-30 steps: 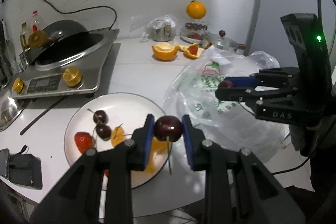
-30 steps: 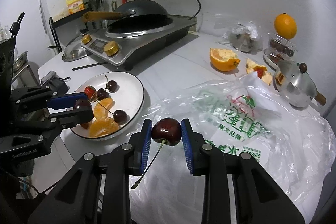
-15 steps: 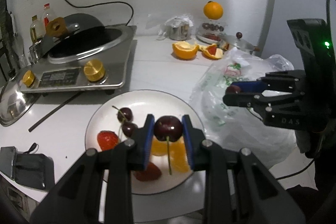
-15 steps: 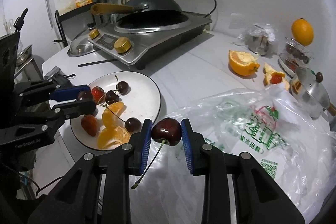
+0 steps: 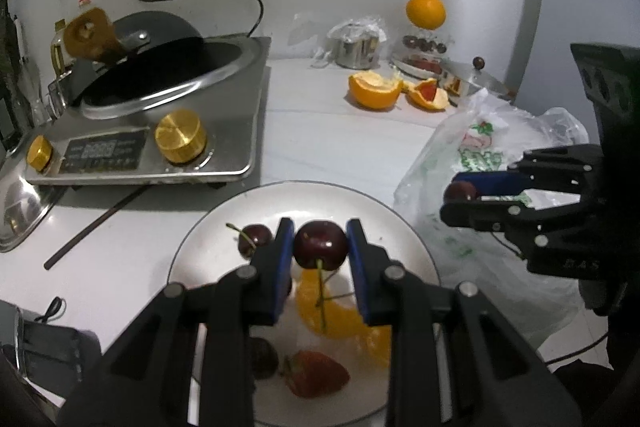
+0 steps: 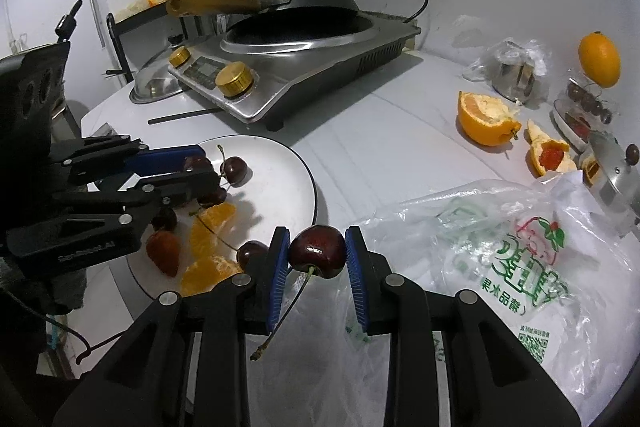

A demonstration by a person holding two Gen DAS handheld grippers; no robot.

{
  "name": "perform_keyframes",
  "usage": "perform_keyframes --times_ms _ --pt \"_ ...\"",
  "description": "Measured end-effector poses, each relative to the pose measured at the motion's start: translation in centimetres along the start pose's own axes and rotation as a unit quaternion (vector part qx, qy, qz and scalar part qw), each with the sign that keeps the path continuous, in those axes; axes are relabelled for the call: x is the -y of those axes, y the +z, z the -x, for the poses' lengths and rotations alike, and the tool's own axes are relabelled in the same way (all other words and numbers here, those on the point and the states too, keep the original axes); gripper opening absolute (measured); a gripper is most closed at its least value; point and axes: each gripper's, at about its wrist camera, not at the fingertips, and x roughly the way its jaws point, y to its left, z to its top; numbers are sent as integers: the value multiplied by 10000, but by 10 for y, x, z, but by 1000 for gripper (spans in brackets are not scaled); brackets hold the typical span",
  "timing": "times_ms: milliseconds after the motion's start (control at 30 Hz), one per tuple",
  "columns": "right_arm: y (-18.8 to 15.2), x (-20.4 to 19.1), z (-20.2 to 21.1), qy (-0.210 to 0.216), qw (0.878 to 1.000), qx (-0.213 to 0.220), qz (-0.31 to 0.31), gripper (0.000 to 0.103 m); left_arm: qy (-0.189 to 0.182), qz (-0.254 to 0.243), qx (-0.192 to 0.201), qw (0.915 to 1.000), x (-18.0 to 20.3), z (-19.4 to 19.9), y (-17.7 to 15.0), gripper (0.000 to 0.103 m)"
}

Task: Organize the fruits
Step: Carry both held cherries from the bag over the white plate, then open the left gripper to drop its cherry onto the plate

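Note:
My left gripper (image 5: pixel 320 247) is shut on a dark cherry (image 5: pixel 319 245) and hangs over the white plate (image 5: pixel 384 215). The plate holds cherries (image 5: pixel 254 239), orange segments (image 5: pixel 340 315) and strawberries (image 5: pixel 316 373). My right gripper (image 6: pixel 318 253) is shut on another dark cherry (image 6: pixel 318 251) with its stem hanging down, above the clear plastic bag (image 6: pixel 500 267), just right of the plate (image 6: pixel 288 179). The left gripper also shows in the right wrist view (image 6: pixel 200 171) over the plate. The right gripper shows in the left wrist view (image 5: pixel 464 193) above the bag.
An induction cooker with a black wok (image 5: pixel 160 99) stands at the back left. Orange peel halves (image 5: pixel 374 91), a whole orange (image 5: pixel 425 11), a small steel pot (image 5: pixel 358 45) and a steel lid (image 6: pixel 616 171) are at the back right. A chopstick (image 5: pixel 92 227) lies beside the plate.
My left gripper has moved forward over the plate with its cherry. My right gripper has moved left toward the plate with its cherry, still above the bag.

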Motion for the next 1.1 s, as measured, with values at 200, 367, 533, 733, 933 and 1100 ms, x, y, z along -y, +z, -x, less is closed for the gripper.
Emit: perform_keyframes --times_ms 200,367,533,733,933,1100 --pt "3 9 -12 65 9999 -50 -63 30 21 7 -140 9999 -2 -19 5 27" --pt "6 15 -18 105 9999 -54 -99 30 41 16 -256 9997 -3 -31 9 27" --pt "8 18 -20 118 9999 -46 -112 30 25 54 -331 9994 -5 -38 10 28" --pt "9 19 -21 108 9999 -54 -113 30 52 175 -408 9990 -9 -44 10 29" --pt "11 18 -23 89 9999 -56 -78 30 118 301 -298 9990 -16 -38 10 38" --pt "17 10 -25 90 9999 -54 -1 30 139 399 -200 9989 -24 -27 5 57"
